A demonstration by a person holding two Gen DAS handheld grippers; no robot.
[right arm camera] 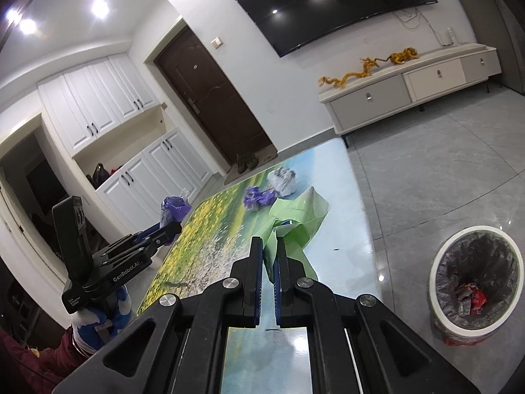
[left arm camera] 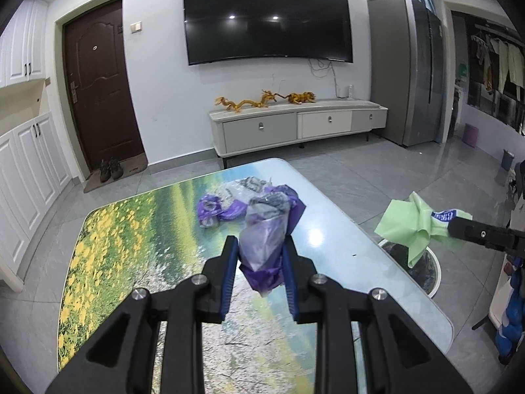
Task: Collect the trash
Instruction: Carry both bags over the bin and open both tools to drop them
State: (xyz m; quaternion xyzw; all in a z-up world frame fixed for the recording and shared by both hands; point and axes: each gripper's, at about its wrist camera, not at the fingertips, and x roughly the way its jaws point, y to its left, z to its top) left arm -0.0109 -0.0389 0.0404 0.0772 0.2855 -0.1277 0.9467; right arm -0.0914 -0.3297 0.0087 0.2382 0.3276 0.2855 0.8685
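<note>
My left gripper [left arm camera: 261, 241] is shut on a crumpled purple and clear plastic bag [left arm camera: 265, 226], held above the landscape-printed table [left arm camera: 131, 229]. In the right wrist view the same gripper [right arm camera: 174, 229] hangs off the table's left edge with the purple bag [right arm camera: 175, 208]. My right gripper [right arm camera: 269, 241] is shut on a green wrapper [right arm camera: 295, 216]. From the left wrist view, that gripper [left arm camera: 454, 226] holds the green wrapper [left arm camera: 413, 226] above a white trash bin [left arm camera: 430, 279]. A purple wrapper [left arm camera: 213, 211] and a clear printed bag [left arm camera: 246, 185] lie on the table.
The white trash bin [right arm camera: 475, 275], lined with a dark bag and holding red scraps, stands on the grey tile floor right of the table [right arm camera: 344, 197]. A TV cabinet [left arm camera: 295, 128], a brown door [left arm camera: 98, 92] and white cupboards [left arm camera: 29, 164] line the walls.
</note>
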